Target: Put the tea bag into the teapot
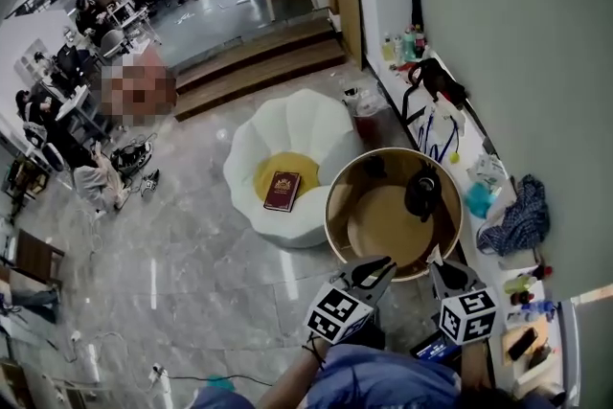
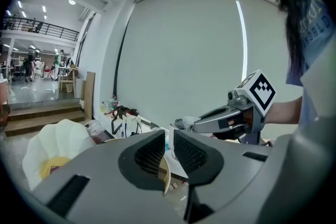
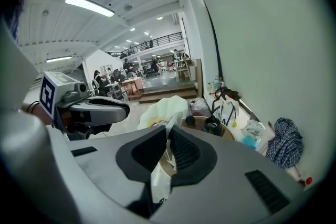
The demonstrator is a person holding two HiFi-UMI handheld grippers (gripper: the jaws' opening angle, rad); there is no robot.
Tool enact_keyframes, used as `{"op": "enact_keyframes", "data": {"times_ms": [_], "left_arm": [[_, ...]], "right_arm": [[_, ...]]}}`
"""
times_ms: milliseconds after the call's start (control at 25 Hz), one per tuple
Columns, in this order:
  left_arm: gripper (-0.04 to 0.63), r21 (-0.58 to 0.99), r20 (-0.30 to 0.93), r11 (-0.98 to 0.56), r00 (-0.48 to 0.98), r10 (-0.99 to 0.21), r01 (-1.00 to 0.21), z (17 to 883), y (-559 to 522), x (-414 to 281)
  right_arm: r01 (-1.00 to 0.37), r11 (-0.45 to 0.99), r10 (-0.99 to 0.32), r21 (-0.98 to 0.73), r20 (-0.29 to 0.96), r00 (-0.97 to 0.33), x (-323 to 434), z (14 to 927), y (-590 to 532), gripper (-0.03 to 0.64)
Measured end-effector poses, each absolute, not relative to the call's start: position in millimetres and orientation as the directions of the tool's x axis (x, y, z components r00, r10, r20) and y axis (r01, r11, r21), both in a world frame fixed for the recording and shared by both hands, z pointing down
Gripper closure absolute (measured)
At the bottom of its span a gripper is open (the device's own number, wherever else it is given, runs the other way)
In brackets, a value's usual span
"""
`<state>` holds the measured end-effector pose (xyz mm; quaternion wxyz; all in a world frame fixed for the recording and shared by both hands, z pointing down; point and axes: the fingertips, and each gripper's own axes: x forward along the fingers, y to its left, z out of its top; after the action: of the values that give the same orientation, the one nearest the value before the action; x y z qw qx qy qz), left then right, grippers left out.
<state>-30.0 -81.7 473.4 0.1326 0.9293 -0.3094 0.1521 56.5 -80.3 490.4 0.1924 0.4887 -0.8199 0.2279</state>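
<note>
The right gripper (image 3: 168, 131) is clamped shut on the tea bag (image 3: 157, 178) at the near edge of the round table (image 1: 374, 230); the black teapot (image 1: 422, 192) stands toward its far right edge. The limp bag could likely catch the pot's rim or slip from the pinch. Its long axis runs along the jaws, tip pointing forward.

Two claws (image 1: 383, 269) (image 1: 441, 273), one teapot (image 1: 422, 192), one bag (image 3: 157, 182)

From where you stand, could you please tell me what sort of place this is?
Probably a large open-plan workshop or lab hall: people sit at desks in the distance, a railed mezzanine runs overhead, and a cluttered shelf of bottles and tools stands alongside.
</note>
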Motion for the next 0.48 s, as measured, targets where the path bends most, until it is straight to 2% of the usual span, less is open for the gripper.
{"op": "enact_keyframes", "data": {"times_ms": [480], "left_arm": [[0.546, 0.177, 0.360, -0.801, 0.795, -0.488, -0.572, 493.7, -144.5, -63.0]], "right_arm": [[-0.928, 0.335, -0.741, -0.162, 0.562, -0.366, 42.5, 489.7, -135.1, 0.581]]}}
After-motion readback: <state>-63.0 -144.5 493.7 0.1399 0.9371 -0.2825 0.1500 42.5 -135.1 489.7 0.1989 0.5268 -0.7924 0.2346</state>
